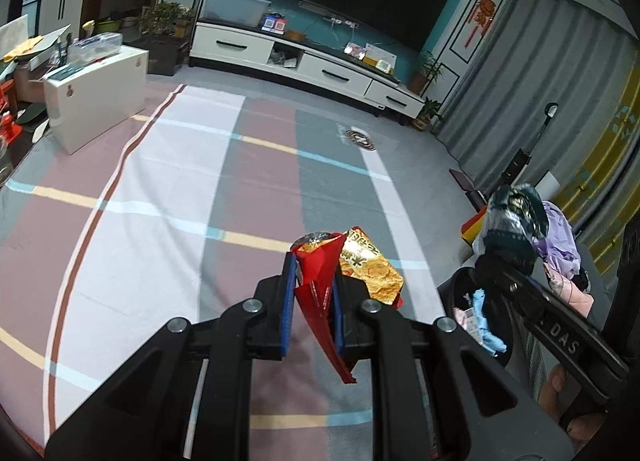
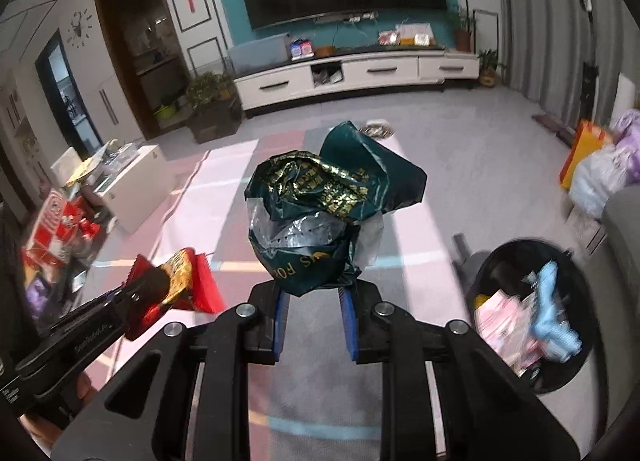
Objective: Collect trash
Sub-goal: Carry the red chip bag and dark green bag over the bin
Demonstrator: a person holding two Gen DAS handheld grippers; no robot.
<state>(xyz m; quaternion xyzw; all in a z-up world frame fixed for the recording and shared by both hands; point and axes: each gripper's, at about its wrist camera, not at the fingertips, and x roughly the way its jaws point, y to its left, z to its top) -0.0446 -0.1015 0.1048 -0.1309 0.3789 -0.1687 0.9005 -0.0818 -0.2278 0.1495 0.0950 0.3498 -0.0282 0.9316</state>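
Left wrist: left tool (image 1: 314,301) clamped on red-gold wrapper (image 1: 352,265), raised over rug (image 1: 160,181), near bin (image 1: 472,309) for dropping.
Right wrist: right tool (image 2: 314,321) pinches green bag (image 2: 328,201); bin (image 2: 532,317) lower right, part-filled.

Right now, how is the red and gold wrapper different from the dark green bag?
The red and gold wrapper is thin, flat and creased; the dark green bag is puffed into a crumpled ball. The wrapper is shiny red and gold foil; the bag is dark green plastic with gold writing and a see-through patch. The left gripper pinches the wrapper; the right gripper pinches the bag's bottom. Both are held up above the rug, near the black bin.
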